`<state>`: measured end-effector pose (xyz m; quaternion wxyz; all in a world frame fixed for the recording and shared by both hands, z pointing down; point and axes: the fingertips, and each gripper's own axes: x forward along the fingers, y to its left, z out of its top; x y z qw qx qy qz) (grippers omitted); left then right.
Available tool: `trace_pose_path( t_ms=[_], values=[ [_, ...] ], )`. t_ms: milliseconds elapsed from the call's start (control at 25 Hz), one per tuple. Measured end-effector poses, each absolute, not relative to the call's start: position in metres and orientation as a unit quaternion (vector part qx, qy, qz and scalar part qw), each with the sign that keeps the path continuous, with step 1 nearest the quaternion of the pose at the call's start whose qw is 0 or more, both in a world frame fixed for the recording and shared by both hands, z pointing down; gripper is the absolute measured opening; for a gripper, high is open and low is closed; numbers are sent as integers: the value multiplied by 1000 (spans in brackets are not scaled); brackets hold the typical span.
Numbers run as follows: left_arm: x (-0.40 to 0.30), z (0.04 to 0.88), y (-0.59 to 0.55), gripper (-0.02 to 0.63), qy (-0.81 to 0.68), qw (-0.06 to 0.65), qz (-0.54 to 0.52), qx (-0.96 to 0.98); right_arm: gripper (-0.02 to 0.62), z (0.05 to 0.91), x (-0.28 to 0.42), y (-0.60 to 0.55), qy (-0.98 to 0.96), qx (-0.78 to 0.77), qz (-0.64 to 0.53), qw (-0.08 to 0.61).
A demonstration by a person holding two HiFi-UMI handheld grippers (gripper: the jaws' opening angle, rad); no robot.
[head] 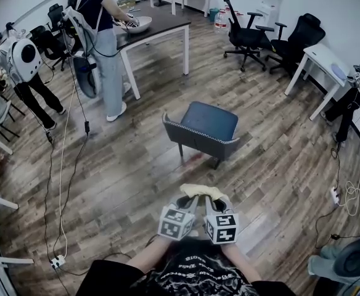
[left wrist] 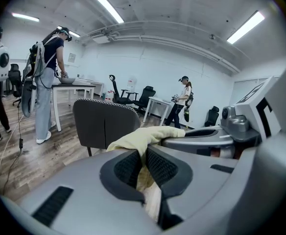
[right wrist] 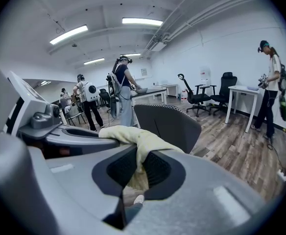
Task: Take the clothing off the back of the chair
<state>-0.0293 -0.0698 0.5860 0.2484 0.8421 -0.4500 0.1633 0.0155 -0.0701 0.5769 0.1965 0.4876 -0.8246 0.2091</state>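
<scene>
A pale yellow piece of clothing (head: 201, 192) hangs between my two grippers, low in the head view and clear of the chair. My left gripper (head: 189, 198) is shut on its left end, the cloth (left wrist: 144, 136) pinched between the dark pads. My right gripper (head: 212, 200) is shut on the other end, where the cloth (right wrist: 134, 137) drapes over the jaws. The grey chair (head: 202, 130) with a blue seat stands just ahead, its backrest (left wrist: 104, 123) bare and facing me. The same backrest (right wrist: 170, 124) fills the middle of the right gripper view.
A person (head: 103, 42) stands at a dark-topped table (head: 161, 23) at the back left, and another person (head: 23, 73) is at the far left. Office chairs (head: 251, 36) and a white desk (head: 320, 63) stand at the right. Cables and a power strip (head: 57, 263) lie on the wood floor.
</scene>
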Motion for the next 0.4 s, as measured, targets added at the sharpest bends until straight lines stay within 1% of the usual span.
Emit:
trace_pose_path(
  t_ms=[400],
  values=[
    [-39,594,-69,28,-450,254,161,841,29,585,6,-69,-828,478,208,209]
  ],
)
